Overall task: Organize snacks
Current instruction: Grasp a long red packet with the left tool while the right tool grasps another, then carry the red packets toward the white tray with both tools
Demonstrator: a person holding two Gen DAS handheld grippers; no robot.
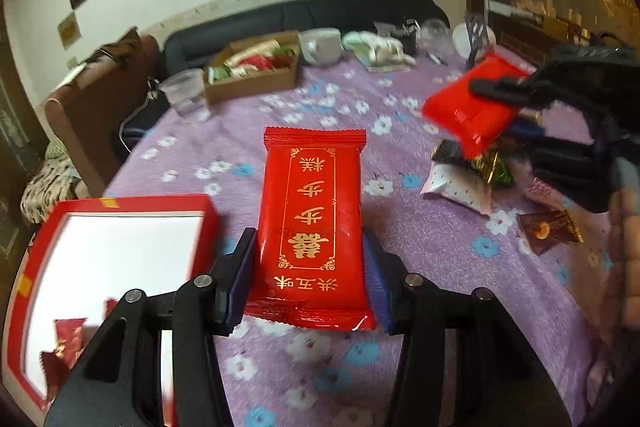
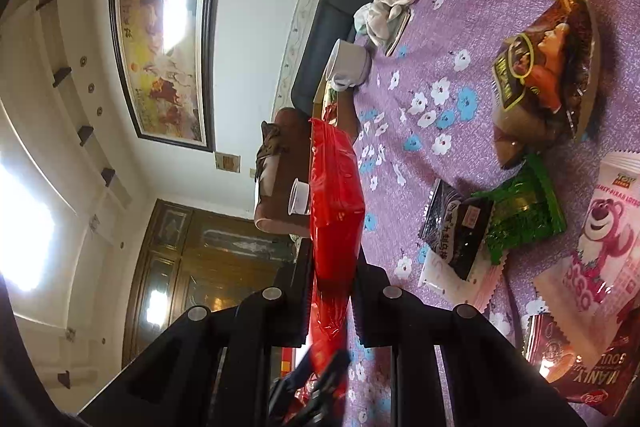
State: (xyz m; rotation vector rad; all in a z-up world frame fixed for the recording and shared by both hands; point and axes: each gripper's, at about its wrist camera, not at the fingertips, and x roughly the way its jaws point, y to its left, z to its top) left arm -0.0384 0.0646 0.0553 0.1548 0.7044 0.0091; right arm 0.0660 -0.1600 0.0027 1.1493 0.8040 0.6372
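A red snack packet with gold characters stands lengthwise between the pads of my left gripper, which is shut on its two long sides above the purple flowered tablecloth. A red box with a white inside lies at the lower left, with a few red snacks in its near corner. My right gripper is shut on a second red packet, seen edge-on in the right wrist view. The left wrist view shows that packet raised at the upper right in the right gripper.
A cardboard box of snacks, a plastic cup and a white mug stand at the table's far side. Loose packets lie near the right gripper: a brown bag, a green one, a black one, a pink bear one.
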